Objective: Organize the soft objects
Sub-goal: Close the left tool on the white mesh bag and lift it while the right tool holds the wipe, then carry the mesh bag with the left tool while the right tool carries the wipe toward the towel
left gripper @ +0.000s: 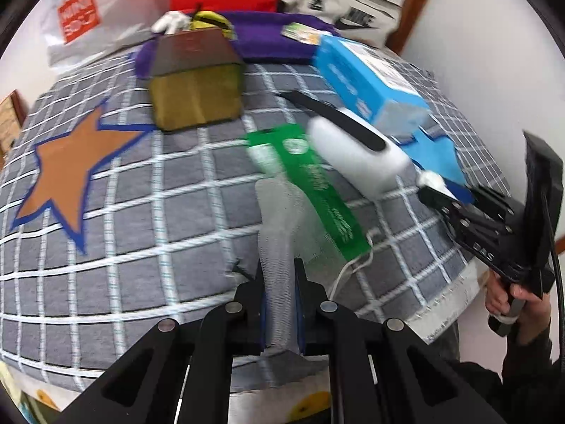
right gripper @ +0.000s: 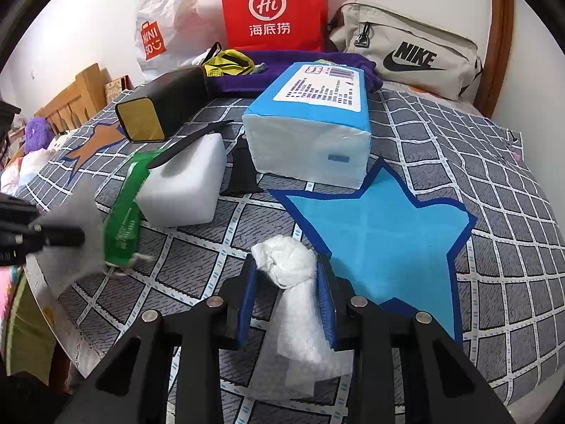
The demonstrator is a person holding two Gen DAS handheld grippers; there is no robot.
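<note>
My left gripper (left gripper: 280, 268) is shut on a white mesh bath cloth (left gripper: 277, 219) with a green label (left gripper: 317, 183), held over the checked bedspread; it also shows blurred in the right wrist view (right gripper: 79, 226). My right gripper (right gripper: 287, 265) is shut on a crumpled white tissue (right gripper: 287, 258) at the edge of the light blue star patch (right gripper: 385, 233); the gripper shows in the left wrist view (left gripper: 436, 190). A white foam sponge (right gripper: 183, 183) lies between them, also in the left wrist view (left gripper: 356, 159). An orange star patch (left gripper: 74, 166) lies at the left.
A blue tissue pack (right gripper: 314, 113), a black and gold box (right gripper: 162, 106), a purple towel (right gripper: 247, 70), a black strip (left gripper: 339, 120), a red bag (right gripper: 275, 7), a white Miniso bag (right gripper: 159, 24) and a Nike bag (right gripper: 406, 49) sit on or behind the bed.
</note>
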